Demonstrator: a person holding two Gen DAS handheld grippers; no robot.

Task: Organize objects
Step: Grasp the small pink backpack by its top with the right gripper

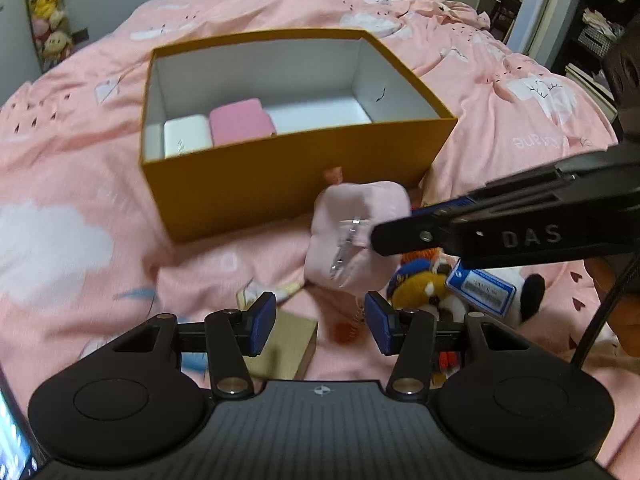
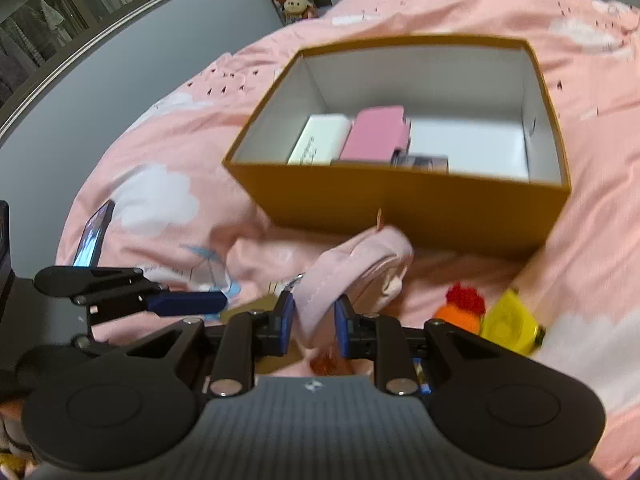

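An open mustard-yellow box (image 1: 240, 196) stands on the pink bedspread and holds a white case (image 1: 186, 134) and a pink case (image 1: 240, 120) side by side. My right gripper (image 2: 314, 320) is shut on a pale pink zip pouch (image 2: 360, 268), just in front of the box (image 2: 400, 208). In the left wrist view it reaches in from the right (image 1: 394, 224), and the pouch (image 1: 356, 232) hangs from its tip. My left gripper (image 1: 320, 320) is open with nothing between its pads, over a brown cardboard piece (image 1: 288, 344).
A plush toy (image 1: 424, 284) with a blue tag (image 1: 480, 288) lies to the right of the pouch. Orange-red pompoms (image 2: 464, 304) and a yellow toy (image 2: 508, 320) lie nearby. A lit screen (image 2: 94, 236) stands at the left. Stuffed toys (image 1: 48, 12) hang on the far wall.
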